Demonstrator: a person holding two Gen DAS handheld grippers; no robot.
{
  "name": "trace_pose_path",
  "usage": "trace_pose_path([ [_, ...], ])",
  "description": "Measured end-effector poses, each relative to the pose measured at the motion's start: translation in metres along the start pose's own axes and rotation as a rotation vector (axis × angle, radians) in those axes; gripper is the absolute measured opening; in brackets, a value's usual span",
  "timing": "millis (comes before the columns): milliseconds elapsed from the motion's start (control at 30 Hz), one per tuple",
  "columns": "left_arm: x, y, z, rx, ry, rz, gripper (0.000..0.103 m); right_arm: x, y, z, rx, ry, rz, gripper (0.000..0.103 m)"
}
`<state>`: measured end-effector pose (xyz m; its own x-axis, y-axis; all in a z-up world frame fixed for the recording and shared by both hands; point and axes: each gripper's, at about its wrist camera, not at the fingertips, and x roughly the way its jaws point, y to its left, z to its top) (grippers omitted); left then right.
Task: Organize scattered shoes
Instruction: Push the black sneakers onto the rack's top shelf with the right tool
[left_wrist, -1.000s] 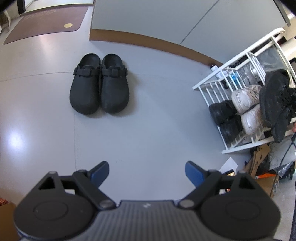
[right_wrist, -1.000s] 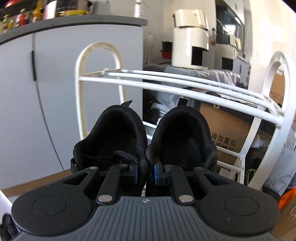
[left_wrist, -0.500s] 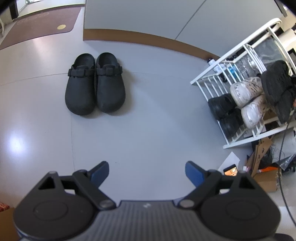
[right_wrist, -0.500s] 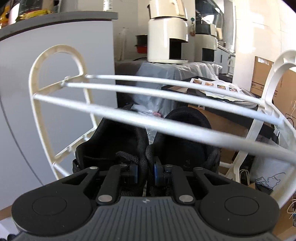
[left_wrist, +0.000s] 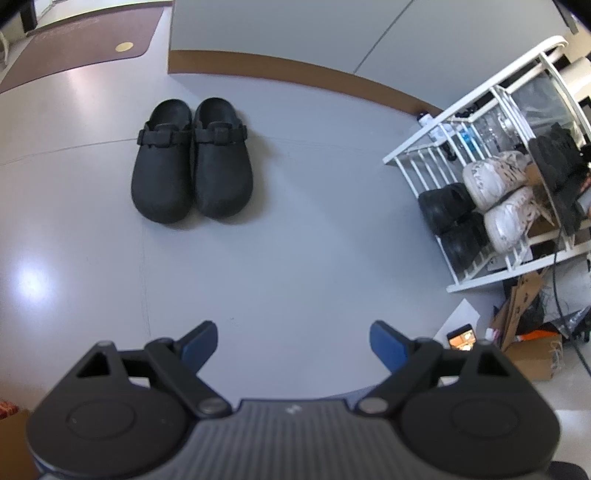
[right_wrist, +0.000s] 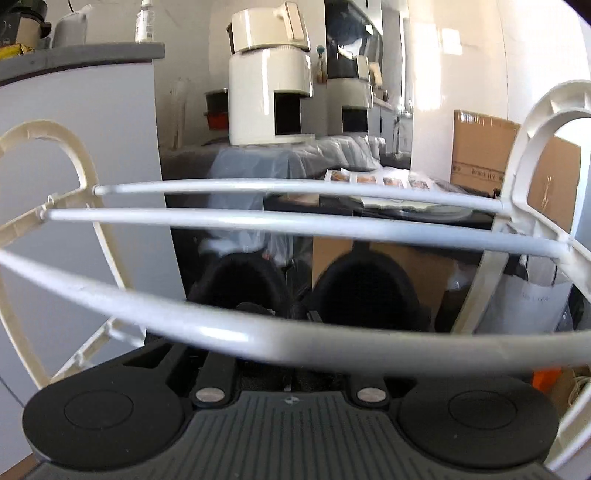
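Our left gripper (left_wrist: 293, 341) hangs spread wide with nothing between its fingers, the black clogs (left_wrist: 192, 160) on the floor ahead of it. Our right gripper (right_wrist: 295, 363) is opening under the white rack's bars (right_wrist: 258, 336), fingertips hidden; the black sneakers (right_wrist: 306, 288) sit just ahead.

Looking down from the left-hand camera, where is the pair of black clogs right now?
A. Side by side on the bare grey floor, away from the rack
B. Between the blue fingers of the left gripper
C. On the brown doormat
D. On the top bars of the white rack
A: the black clogs sit together on the grey floor, well apart from the white rack, with nothing between the left gripper and its wide-open jaws.
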<state>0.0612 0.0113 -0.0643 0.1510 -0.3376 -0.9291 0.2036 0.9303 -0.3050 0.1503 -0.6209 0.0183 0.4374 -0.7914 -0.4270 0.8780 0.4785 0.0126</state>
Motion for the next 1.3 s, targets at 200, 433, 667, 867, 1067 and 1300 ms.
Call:
trace_pose_path([
  [200, -0.004, 0.0, 0.0, 0.001, -0.007, -0.013, 0.092, -0.001, 0.005, -0.002, -0.006, -0.012, -0.002, 0.052],
  [433, -0.017, 0.0, 0.001, -0.003, -0.05, -0.019, 0.093, -0.022, 0.004, -0.006, 0.0, -0.008, 0.034, 0.073],
  [667, -0.032, -0.002, 0.004, -0.012, -0.086, -0.034, 0.093, -0.05, 0.004, -0.009, 0.004, 0.016, 0.049, 0.081],
  [867, -0.047, 0.006, 0.003, -0.009, -0.124, -0.024, 0.093, -0.075, 0.0, -0.006, 0.005, 0.076, 0.063, 0.086],
  [1067, -0.069, 0.01, 0.002, 0.008, -0.193, 0.0, 0.094, -0.102, -0.016, 0.002, 0.002, 0.194, 0.096, 0.086],
  [1300, -0.08, 0.014, -0.001, 0.026, -0.197, -0.022, 0.095, -0.139, -0.03, 0.017, 0.018, 0.25, 0.139, 0.086],
])
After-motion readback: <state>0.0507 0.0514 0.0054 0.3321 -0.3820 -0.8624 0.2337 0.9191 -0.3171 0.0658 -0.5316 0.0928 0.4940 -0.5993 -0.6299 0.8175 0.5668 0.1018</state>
